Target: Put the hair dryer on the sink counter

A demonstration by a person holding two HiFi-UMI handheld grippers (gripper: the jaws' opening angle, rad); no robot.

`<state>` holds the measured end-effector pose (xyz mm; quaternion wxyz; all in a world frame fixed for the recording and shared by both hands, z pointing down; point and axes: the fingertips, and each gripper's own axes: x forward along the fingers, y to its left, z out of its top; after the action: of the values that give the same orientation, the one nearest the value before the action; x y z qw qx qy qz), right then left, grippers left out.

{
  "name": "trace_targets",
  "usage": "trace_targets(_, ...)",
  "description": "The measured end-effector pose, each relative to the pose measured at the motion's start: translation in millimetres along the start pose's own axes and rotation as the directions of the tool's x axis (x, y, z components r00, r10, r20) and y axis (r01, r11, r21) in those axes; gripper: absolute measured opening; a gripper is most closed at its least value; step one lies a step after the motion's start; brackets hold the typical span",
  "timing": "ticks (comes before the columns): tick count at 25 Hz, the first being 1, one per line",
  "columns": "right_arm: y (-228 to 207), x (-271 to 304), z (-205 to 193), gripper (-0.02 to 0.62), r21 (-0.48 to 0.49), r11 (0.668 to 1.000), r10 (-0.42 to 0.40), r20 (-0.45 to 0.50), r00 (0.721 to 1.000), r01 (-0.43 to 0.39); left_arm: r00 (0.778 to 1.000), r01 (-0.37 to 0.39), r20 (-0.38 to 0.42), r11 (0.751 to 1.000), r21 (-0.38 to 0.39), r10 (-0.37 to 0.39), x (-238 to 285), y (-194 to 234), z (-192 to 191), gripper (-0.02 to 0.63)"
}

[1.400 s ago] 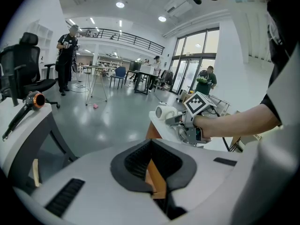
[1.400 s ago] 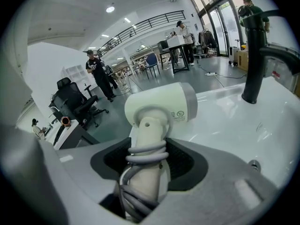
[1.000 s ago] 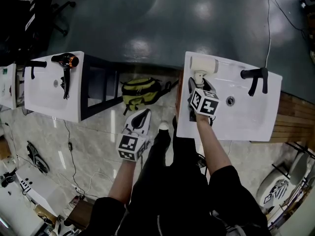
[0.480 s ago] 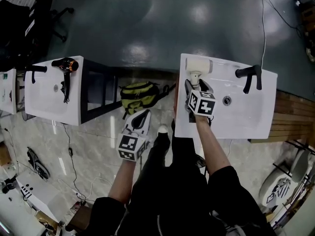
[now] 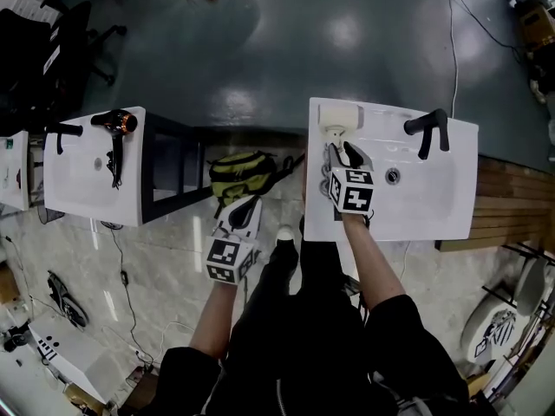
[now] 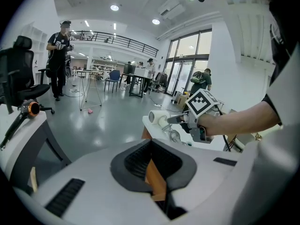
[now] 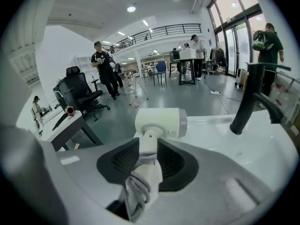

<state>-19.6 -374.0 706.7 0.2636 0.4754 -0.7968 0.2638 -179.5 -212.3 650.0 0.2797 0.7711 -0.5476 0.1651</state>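
A white hair dryer (image 5: 338, 118) (image 7: 161, 122) is at the back left corner of the white sink counter (image 5: 434, 198), with its handle pointing toward me. My right gripper (image 5: 340, 152) (image 7: 149, 153) has just been closing, and its pads now press on that handle from both sides. I cannot tell whether the dryer rests on the counter or hangs just above it. My left gripper (image 5: 247, 204) (image 6: 150, 146) hangs over the floor to the left of the counter. It is shut with nothing in it.
A black faucet (image 5: 429, 128) (image 7: 255, 97) stands at the back right of the sink. A second white sink (image 5: 78, 180) far to the left bears a black hair dryer (image 5: 114, 121). A yellow-green backpack (image 5: 245, 170) lies on the floor between the two. People stand far off.
The right gripper's jaws have drawn in on the white dryer's handle. Dryer and gripper stay at the sink's back left corner. The left gripper has hardly moved.
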Motion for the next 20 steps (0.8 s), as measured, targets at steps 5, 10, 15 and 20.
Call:
trace_targets(5,-5.5,-22.4,12.4,0.005,0.000,1.000,0.005,0.082,0.997,-0.005,1.000,0.012,0.011,1.000,0.022,-0.013,-1.8,-5.8,10.0,0.012)
trace_targets(10,1.7,-44.5,19.4,0.005,-0.038,0.999,0.042,0.140,0.989,-0.037,0.999,0.037,0.036,0.998,0.047,-0.039,-2.3,-12.3,17.6,0.012)
trace_targets(15,7.3,-69.1,30.8,0.005,-0.054,0.997,0.056,0.196,0.979,-0.046,0.997,0.064,0.046,0.995,0.071,-0.067,-4.4,-23.3,28.6,0.012)
trace_targets(20,6.6,-93.5,39.9,0.005,-0.044,0.998,0.048,0.252,0.967,-0.038,0.993,0.095,0.062,0.991,0.095,-0.101,-4.3,-32.9,35.9,0.012)
